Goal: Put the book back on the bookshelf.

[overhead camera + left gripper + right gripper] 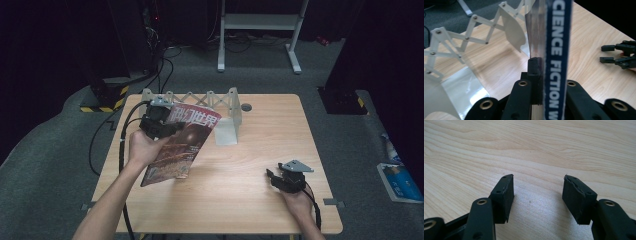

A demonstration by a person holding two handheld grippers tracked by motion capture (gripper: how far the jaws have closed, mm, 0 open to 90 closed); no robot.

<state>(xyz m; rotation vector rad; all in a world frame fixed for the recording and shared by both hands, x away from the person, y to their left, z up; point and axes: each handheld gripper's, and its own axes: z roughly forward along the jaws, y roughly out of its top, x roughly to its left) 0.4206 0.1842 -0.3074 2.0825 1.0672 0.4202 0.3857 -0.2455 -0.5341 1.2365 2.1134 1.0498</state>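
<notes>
dark floor surrounds the pale wooden surface [240, 165], where the left tool [156, 121] clamps a magazine [181, 145] aloft near the white folding rack [220, 102], the right tool [282, 179] rests open, and the floppy pages may sag, slip or snag the rack.

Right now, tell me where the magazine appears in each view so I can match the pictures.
High view: the magazine is left of centre, held up over the table by the left gripper.
Left gripper view: its blue spine runs straight up the middle, clamped between the jaws.
Right gripper view: bare tabletop beyond open jaws; no magazine here.
Shared landmark: the light wooden table, seen in all three.
</notes>
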